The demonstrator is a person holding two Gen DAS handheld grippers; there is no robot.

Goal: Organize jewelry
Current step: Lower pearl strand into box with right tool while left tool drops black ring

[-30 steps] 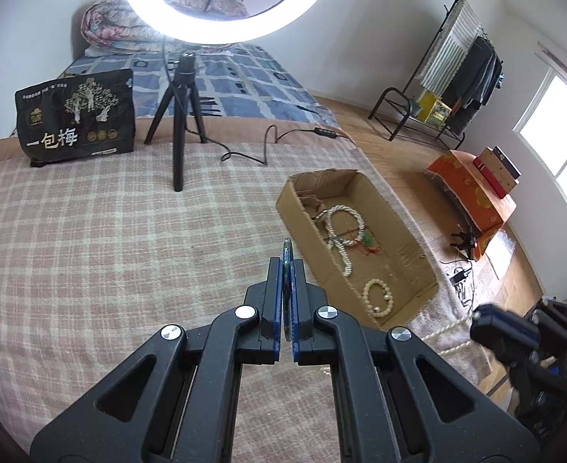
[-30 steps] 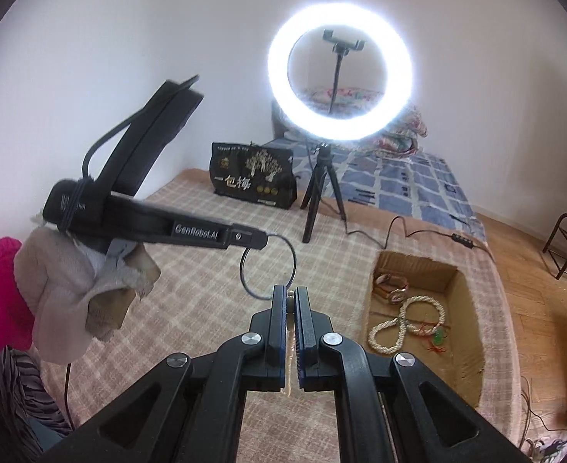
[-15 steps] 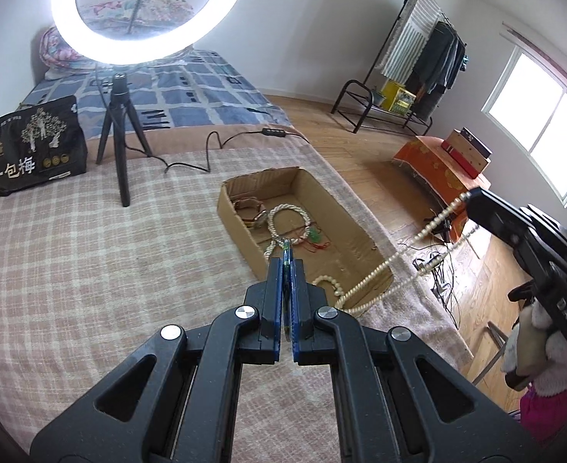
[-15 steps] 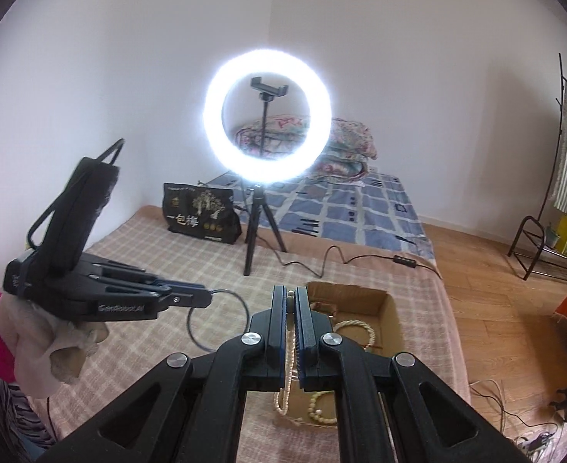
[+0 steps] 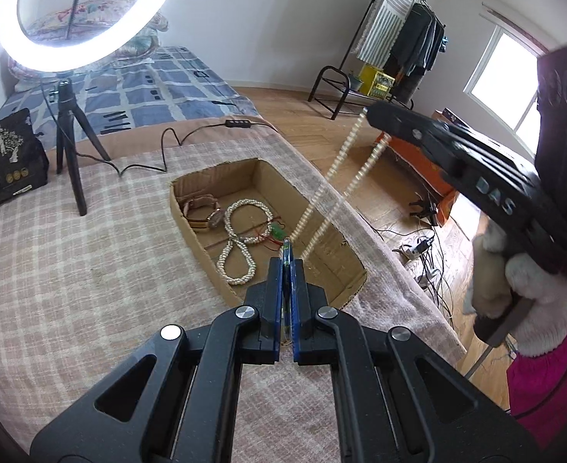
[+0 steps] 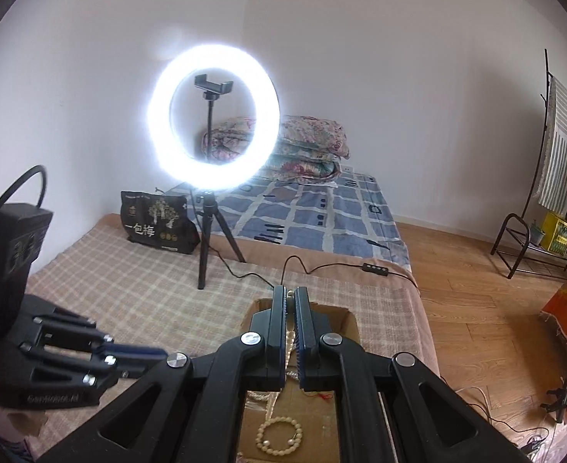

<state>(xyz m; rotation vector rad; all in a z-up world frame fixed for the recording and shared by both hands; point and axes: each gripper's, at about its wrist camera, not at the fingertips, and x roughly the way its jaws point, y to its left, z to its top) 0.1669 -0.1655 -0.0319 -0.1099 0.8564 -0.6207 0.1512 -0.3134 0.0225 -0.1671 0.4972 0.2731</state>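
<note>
The left claw point(image 5: 287, 266) is pressed together on a thin green-tinted ring point(image 5: 286, 249), seen edge-on between its blue pads, and it points down over the near end of the open brown cardboard box point(image 5: 191, 239) that lies on the checked beige blanket point(image 5: 71, 270) of the bed; inside the box, at about eleven o'clock from the claw's tip, a doubled white pearl necklace point(image 5: 241, 243) lies in a figure-of-eight, with a tan-strapped wristwatch point(image 5: 206, 212) at ten o'clock of it and a small green pendant on red cord point(image 5: 277, 231) at its three o'clock side; the right claw point(image 5: 370, 110), held by a hand in a pale fleece glove point(image 5: 522, 289) at three o'clock in the left wrist view, is clamped on a long strand of cream beads point(image 5: 337, 177), which hangs in two lines from its tip, its lower end hidden behind the left claw; in the right wrist view the same strand point(image 6: 290, 343) runs down between the closed pads of the right claw point(image 6: 290, 297), and a small cream bead bracelet point(image 6: 279, 434) lies on the box floor point(image 6: 252, 416) at six o'clock; a lit white ring lamp on a black tripod point(image 6: 214, 119) stands on the blanket at twelve o'clock, a black printed bag point(image 6: 156, 223) just beside it at nine o'clock.
</note>
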